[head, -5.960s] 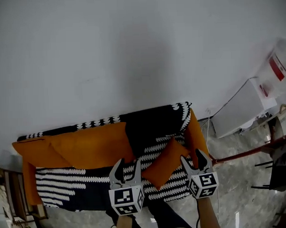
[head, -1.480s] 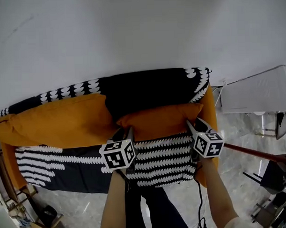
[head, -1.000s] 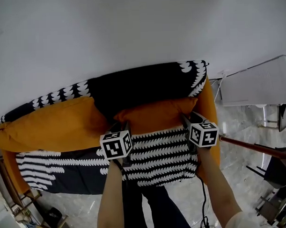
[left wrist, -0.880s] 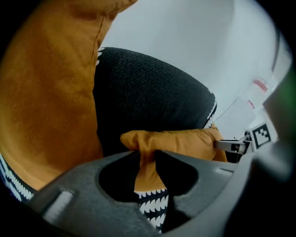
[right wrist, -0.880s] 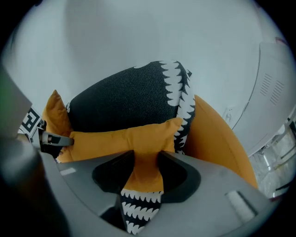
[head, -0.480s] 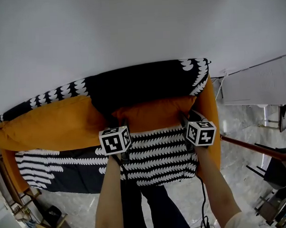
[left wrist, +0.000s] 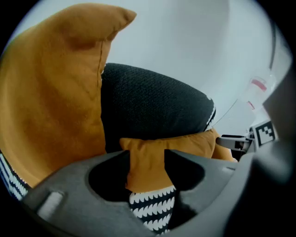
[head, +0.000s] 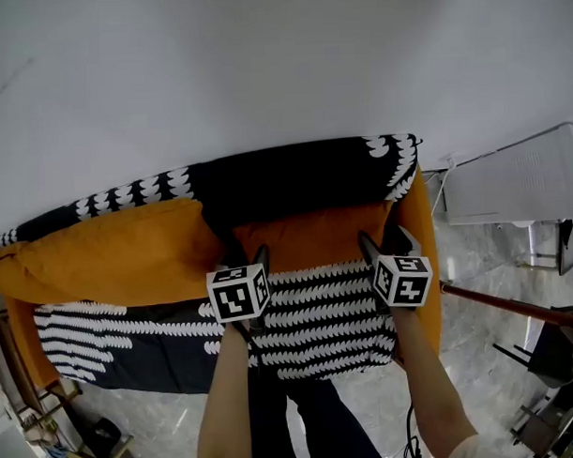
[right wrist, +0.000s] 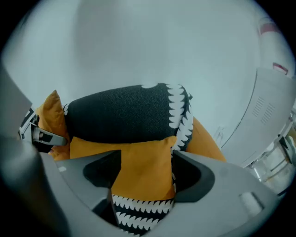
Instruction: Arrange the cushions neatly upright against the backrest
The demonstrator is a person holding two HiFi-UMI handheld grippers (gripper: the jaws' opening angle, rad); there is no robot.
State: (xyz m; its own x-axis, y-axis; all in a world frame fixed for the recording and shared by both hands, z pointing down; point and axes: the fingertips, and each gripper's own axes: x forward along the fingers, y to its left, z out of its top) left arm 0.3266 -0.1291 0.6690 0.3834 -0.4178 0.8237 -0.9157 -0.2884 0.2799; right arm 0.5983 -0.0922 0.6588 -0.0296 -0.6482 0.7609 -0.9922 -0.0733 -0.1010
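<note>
Sofa (head: 318, 318): small cushion (head: 310, 239) upright against backrest (head: 294, 181) (large cushion (head: 109, 258) beside).

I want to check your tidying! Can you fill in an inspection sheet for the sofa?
Surface: sofa seat, black-and-white pattern.
Job's things: small orange cushion upright against backrest; large orange cushion leaning there, on the left.
Clutter: nothing seen.
Grippers: left gripper and right gripper, fingers have just been opening; small cushion's corners between them, not pinched.
Cables: thin black cable under right arm.
Surroundings: white wall, white unit, marble floor.
</note>
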